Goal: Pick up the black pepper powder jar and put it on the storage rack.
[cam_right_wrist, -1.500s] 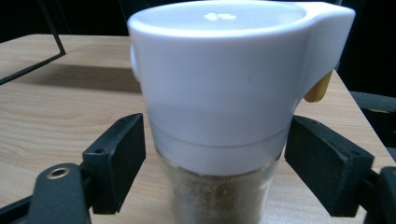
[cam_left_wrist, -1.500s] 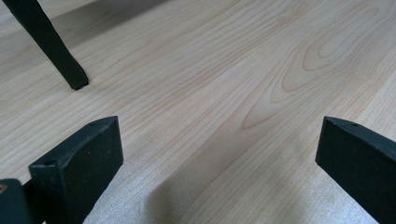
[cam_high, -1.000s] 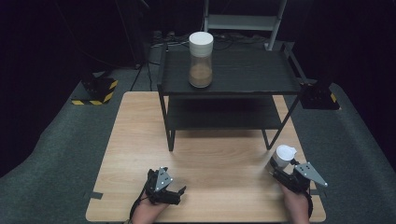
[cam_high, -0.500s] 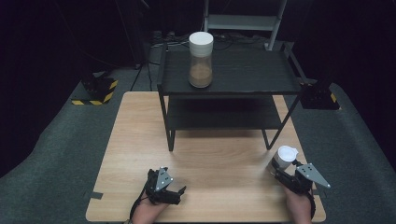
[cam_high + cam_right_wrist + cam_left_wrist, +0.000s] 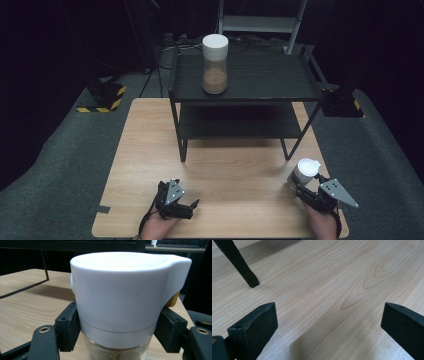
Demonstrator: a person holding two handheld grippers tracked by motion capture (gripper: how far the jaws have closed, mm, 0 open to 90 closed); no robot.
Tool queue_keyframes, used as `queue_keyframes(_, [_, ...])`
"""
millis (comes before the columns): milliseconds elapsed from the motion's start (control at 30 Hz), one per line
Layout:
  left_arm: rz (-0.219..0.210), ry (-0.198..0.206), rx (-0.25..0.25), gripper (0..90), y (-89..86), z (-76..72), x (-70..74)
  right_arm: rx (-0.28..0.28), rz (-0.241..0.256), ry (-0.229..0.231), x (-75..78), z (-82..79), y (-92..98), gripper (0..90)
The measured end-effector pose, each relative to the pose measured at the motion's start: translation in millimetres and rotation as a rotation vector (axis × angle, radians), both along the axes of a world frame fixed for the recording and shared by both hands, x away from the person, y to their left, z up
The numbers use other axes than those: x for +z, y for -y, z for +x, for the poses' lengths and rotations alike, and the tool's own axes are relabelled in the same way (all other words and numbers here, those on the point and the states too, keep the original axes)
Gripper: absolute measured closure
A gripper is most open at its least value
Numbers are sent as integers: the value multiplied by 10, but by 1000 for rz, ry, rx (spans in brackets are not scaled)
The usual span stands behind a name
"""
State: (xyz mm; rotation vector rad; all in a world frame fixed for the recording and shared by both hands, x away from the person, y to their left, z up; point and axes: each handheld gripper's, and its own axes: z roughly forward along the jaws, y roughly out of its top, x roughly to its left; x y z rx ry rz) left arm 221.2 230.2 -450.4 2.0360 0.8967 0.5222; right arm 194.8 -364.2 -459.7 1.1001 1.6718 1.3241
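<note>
Right claw: closed on the jar, one jaw on each side, just under its white lid
Left claw: wide open and holds nothing; it rests low over the bench near the front edge
Jar in hand: at the right front part of the bench, upright, with a pale powder inside; I cannot tell if its bottom touches the wood
Second jar: it stands on the top of the black shelf, well apart from both claws
Step in hand: probably to carry the held jar to the shelf
How to do it well: keep the jar upright, keep the grip firm on the glass under the lid, and lift above the shelf edge before moving forward
Risk: the smooth glass can slip if the jar tilts
</note>
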Motion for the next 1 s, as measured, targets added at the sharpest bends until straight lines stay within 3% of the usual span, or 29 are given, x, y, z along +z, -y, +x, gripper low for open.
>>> queue_keyframes(400, [12,8,0,12,22,-15,1,65,13,31,90,-45,-45,298])
queue_keyframes(1000, [0,1,-3,12,-1,-7,-1,160,43,99,399,-127,-254,298])
